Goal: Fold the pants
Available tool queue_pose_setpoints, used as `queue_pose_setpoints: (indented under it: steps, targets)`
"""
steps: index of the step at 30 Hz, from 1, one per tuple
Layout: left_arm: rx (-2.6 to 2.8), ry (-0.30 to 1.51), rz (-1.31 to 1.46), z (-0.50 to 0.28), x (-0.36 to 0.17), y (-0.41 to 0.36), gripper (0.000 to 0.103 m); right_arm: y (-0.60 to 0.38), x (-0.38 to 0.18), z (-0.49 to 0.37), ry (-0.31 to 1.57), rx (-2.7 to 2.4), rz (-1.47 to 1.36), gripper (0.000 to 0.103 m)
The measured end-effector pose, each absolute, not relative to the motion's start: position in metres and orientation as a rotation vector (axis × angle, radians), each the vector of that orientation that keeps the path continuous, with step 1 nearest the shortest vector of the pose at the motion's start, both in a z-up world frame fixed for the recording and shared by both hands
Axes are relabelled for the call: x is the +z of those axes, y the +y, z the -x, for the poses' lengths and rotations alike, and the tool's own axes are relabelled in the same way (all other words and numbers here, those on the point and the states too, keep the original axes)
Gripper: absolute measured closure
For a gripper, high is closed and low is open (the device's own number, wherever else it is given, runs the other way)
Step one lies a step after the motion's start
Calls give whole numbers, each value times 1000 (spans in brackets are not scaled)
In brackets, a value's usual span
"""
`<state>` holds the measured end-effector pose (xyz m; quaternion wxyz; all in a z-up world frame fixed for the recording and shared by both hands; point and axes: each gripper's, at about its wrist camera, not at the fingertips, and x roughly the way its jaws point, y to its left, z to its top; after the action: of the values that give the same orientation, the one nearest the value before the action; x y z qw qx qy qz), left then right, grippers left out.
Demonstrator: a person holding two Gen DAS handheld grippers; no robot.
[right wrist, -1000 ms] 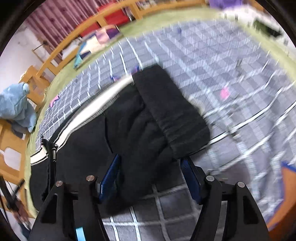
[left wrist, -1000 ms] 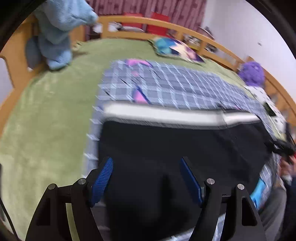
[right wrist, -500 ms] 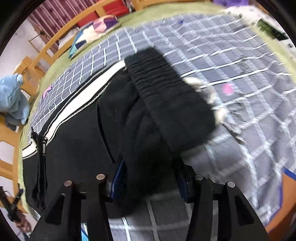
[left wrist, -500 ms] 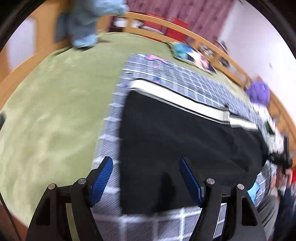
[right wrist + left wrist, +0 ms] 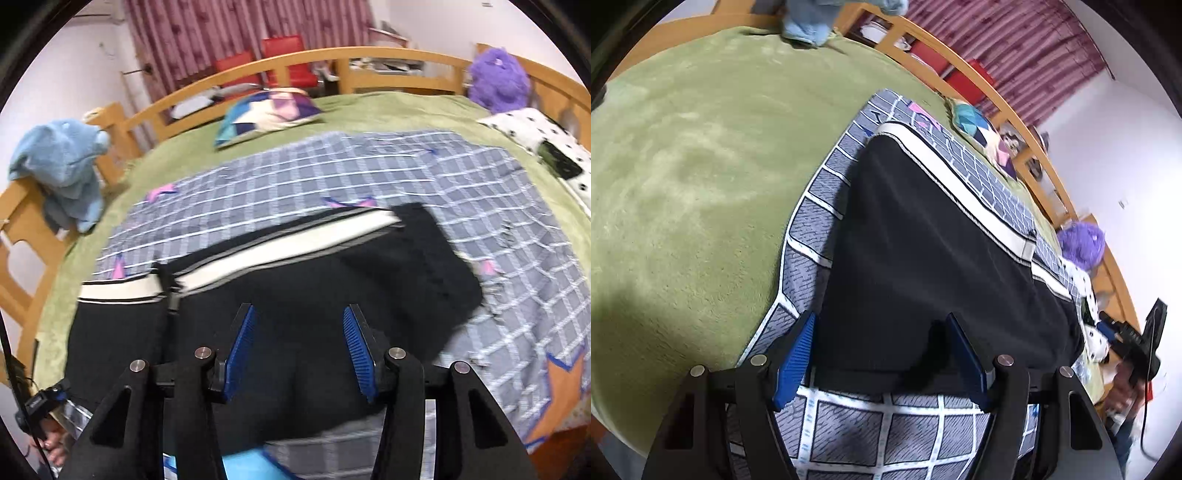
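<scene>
Black pants [image 5: 923,240] with a white side stripe [image 5: 960,184] lie flat on a grey checked blanket [image 5: 886,435]. My left gripper [image 5: 881,321] hovers low over the near leg hem. Its jaws are closing with the hem corner between them, and the pads do not press on the cloth. In the right wrist view the pants [image 5: 295,280] stretch from lower left to the waistband [image 5: 436,266] at the right. My right gripper [image 5: 300,314] hangs over the black cloth with its jaws half apart. Both ribbed pads show bare. Blur hides whether any cloth is pinched.
The blanket covers a green bedspread [image 5: 683,166] on a bed with a wooden rail [image 5: 295,62]. A blue plush [image 5: 62,158], a patchwork pillow [image 5: 266,110], a purple plush [image 5: 498,77] and a spotted white cloth [image 5: 535,129] ring the far edges.
My left gripper sank toward the hem, rolled, and its jaws narrowed. My right gripper's jaws narrowed around the bunched waist, then it rose and drew back from the waistband.
</scene>
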<state>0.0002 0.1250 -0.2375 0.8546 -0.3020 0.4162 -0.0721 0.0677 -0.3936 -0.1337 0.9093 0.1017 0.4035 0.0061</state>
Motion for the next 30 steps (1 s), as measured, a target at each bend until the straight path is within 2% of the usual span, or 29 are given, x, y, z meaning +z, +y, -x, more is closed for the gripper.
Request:
queue_pose_setpoints:
  steps: [1,2,3,5,8,11,15,19,21,25,26,27,30]
  targets:
    - [-127,886,633,-2,-235,126,50,-384,-139,-69,837,29,-221,54]
    - [-102,889,639,-1,-231,129,69,-378,-144,-71,845,48,-239,54]
    - [-98,883,653,-1,-225,132,80,-373,-150,-74,852,67,-255,54]
    - [-141,853,645,-1,-203,132,84,-365,-162,-77,851,105,-286,54]
    - [-128,797,424,-4,-152,97,85,-365,-171,-72,820,102,-262,60]
    - [-184,726,202,-11,-102,35,87,-374,-169,-65,809,96,-240,61]
    - [-342,713,60,-16,-72,-51,90,-405,-162,-55,768,82,-295,61]
    - [-520,778,13,-19,-94,-128,91,-430,-164,-46,772,54,-333,61]
    - [-570,851,25,-23,-122,-153,91,-441,-165,-40,771,46,-341,61]
    - [-586,937,126,-28,-155,-161,91,-448,-165,-26,766,64,-317,61]
    - [-596,936,154,-26,-155,-157,90,-447,-166,-24,768,66,-307,61]
    - [-603,935,175,-23,-152,-152,81,-446,-167,-22,774,68,-298,61]
    - [-600,881,165,-12,-135,-138,65,-437,-171,-21,792,115,-279,61]
